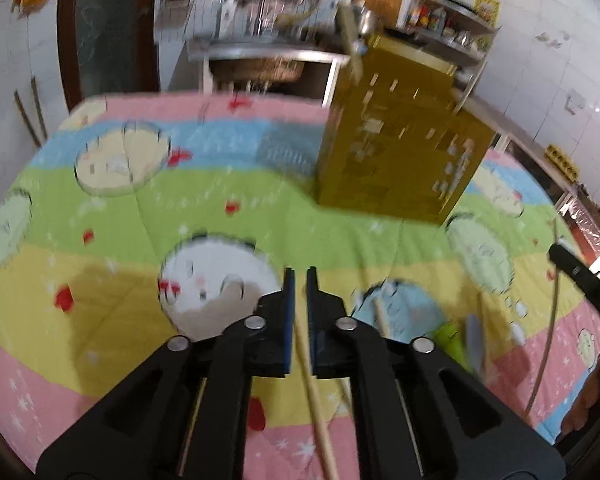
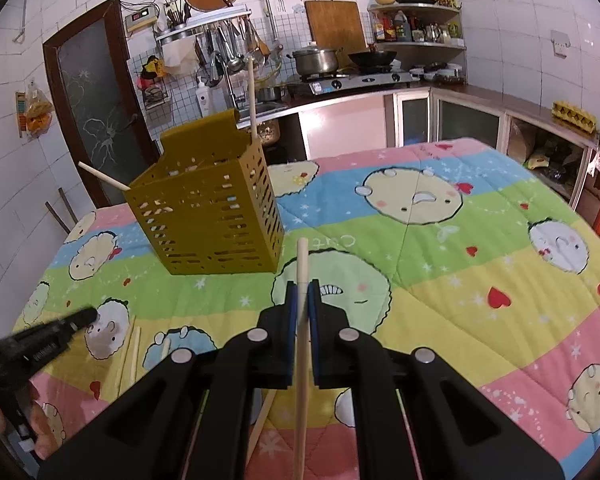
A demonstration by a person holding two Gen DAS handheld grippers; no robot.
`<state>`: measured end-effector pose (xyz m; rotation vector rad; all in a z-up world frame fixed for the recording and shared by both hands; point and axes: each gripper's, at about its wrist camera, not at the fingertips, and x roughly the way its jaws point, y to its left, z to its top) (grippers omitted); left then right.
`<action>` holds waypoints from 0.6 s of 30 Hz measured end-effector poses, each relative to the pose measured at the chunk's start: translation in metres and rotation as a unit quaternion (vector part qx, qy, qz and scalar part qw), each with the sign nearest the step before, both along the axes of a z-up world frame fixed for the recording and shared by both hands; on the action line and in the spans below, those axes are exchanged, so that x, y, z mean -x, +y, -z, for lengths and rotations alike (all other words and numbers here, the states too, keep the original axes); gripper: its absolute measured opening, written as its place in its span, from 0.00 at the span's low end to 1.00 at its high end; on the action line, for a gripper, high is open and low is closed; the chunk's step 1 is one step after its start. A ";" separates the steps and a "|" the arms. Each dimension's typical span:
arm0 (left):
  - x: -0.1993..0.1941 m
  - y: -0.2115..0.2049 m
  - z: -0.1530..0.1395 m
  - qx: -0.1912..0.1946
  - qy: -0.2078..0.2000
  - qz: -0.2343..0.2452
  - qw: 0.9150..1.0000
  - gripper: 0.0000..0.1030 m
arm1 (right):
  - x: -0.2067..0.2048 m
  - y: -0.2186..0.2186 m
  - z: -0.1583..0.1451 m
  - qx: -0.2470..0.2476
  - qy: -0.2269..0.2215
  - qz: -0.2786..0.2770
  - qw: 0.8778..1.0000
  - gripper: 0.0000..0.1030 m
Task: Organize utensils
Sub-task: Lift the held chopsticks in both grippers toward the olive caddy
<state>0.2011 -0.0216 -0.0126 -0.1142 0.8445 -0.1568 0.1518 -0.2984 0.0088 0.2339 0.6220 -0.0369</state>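
While R hand-held gripper (image 2: 302, 294) pinches chopstick (image 2: 301, 360) | L hand-held gripper (image 1: 300, 280) nearly closed – grip unclear | holder (image 2: 208, 216) upright

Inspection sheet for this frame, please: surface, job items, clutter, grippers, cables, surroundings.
Surface: cartoon quilt in coloured stripes covers the table.
Job's things: yellow slotted holder stands on the quilt with two chopsticks sticking out; loose chopsticks lie near the front edge.
Clutter: green-handled utensil, blurred.
Grippers: right gripper shut on a chopstick; left gripper nearly shut, a chopstick between its fingers, grip unclear.
Cables: nothing seen.
Surroundings: kitchen counter, gas stove, pot, wok, hanging ladles.
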 end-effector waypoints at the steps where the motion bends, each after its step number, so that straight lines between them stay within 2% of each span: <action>1: -0.002 0.001 0.009 -0.001 0.012 -0.002 1.000 0.06 | -0.001 0.000 0.003 -0.002 0.003 0.000 1.000 0.06; 4: -0.004 -0.002 0.026 -0.017 0.036 -0.002 0.999 0.07 | -0.004 0.001 0.009 -0.003 0.009 -0.002 1.000 0.06; 7: -0.003 -0.006 0.034 -0.032 0.042 0.000 0.999 0.22 | -0.006 0.002 0.012 -0.001 0.013 -0.004 1.000 0.06; 8: -0.003 -0.008 0.035 -0.039 0.042 -0.001 0.998 0.31 | -0.006 0.001 0.013 -0.002 0.014 -0.004 1.000 0.06; 9: -0.003 -0.009 0.035 -0.039 0.046 0.000 0.998 0.34 | -0.007 0.000 0.014 -0.003 0.015 -0.003 1.000 0.06; 14: -0.001 -0.006 0.031 -0.027 0.043 -0.004 0.999 0.35 | -0.008 0.000 0.017 -0.003 0.019 -0.003 1.000 0.06; 18: -0.002 -0.012 0.036 -0.045 0.052 -0.002 0.998 0.33 | -0.009 0.000 0.020 -0.005 0.021 -0.002 1.000 0.06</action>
